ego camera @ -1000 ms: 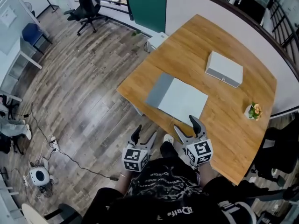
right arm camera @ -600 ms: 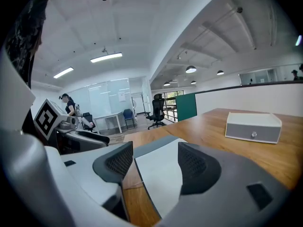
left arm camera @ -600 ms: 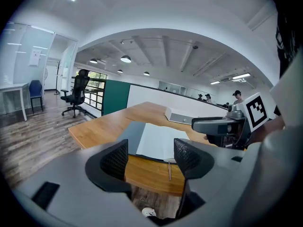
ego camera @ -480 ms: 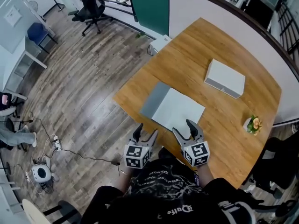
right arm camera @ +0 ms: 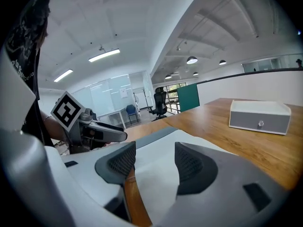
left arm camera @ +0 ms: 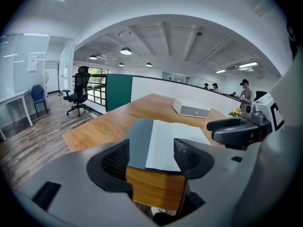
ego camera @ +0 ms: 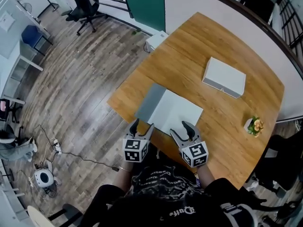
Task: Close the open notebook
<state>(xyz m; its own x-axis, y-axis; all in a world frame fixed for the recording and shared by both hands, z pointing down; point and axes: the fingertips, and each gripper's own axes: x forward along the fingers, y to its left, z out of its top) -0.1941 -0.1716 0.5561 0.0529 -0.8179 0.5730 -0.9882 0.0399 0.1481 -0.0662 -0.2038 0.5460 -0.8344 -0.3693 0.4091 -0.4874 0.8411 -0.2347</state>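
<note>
The open notebook (ego camera: 177,111) lies flat near the front of the wooden table (ego camera: 227,117), its grey cover (ego camera: 149,100) to the left of a white page. My left gripper (ego camera: 142,125) hovers open at the table's front edge, just short of the grey cover (left arm camera: 138,141); only the table edge shows between its jaws. My right gripper (ego camera: 180,130) is over the white page's near edge. Its jaws are closing, and the page (right arm camera: 158,150) shows between them without being pinched. Each gripper appears in the other's view: right gripper (left arm camera: 236,129), left gripper (right arm camera: 90,129).
A white box (ego camera: 224,77) sits further back on the table, and a small flower pot (ego camera: 254,125) near the right edge. An office chair (ego camera: 84,6), a green panel (ego camera: 144,6) and floor cables (ego camera: 71,160) lie to the left.
Both grippers have moved forward to the notebook's near edge, the left one further. The right gripper's jaws have narrowed somewhat.
</note>
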